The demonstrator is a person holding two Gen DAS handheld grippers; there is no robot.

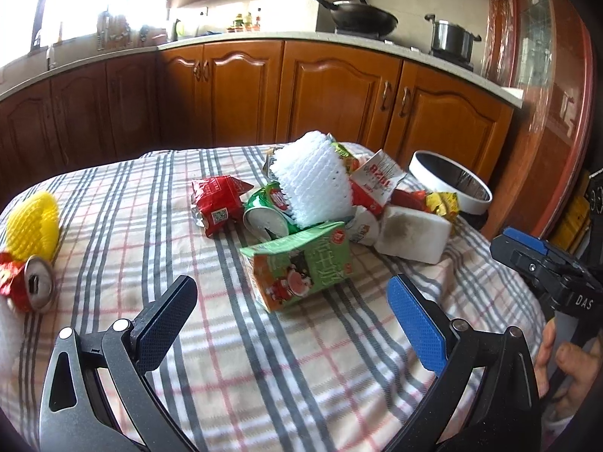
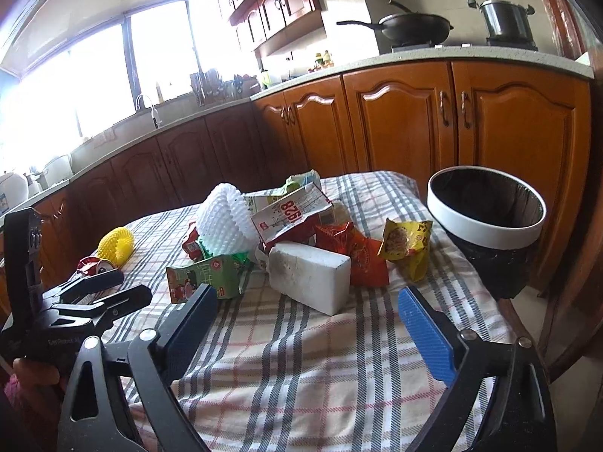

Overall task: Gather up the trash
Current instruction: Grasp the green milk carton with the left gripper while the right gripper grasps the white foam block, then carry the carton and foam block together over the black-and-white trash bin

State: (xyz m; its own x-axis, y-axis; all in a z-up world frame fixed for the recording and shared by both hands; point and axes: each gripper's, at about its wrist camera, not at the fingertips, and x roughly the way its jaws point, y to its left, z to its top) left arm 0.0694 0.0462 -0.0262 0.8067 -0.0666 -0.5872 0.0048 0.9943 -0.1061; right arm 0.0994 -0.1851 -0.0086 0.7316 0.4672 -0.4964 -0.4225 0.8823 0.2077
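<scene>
A heap of trash is seen on a counter point(image 2: 301, 369) covered by a plaid cloth of grey, white and pink stripes. At the near edge of the heap a crushed green carton point(image 1: 301, 263) printed with a red cartoon figure is found, its top torn open. Behind it a white foam net sleeve point(image 1: 312, 180) is propped upright against a green can point(image 1: 265, 214) lying on its side. A crumpled red wrapper point(image 1: 216, 201) lies just left of the can. A scuffed white foam block point(image 2: 309, 277) with grey smudges is set at the right of the heap, with a torn white carton point(image 2: 292, 213) bearing red digits above it, and a red snack bag point(image 2: 354, 254) and a yellow snack bag point(image 2: 409, 243) beside it. Well apart to the left, a yellow foam net point(image 1: 32, 222) and a dented red can point(image 1: 34, 286) are seen together. A black bin point(image 2: 486, 226) with a white rim stands past the counter's right edge.

The left tongs point(image 1: 292, 312) are held apart, nothing between them, the green carton just ahead. The right tongs point(image 2: 309, 320) are likewise held wide with nothing gripped, the foam block just ahead.
</scene>
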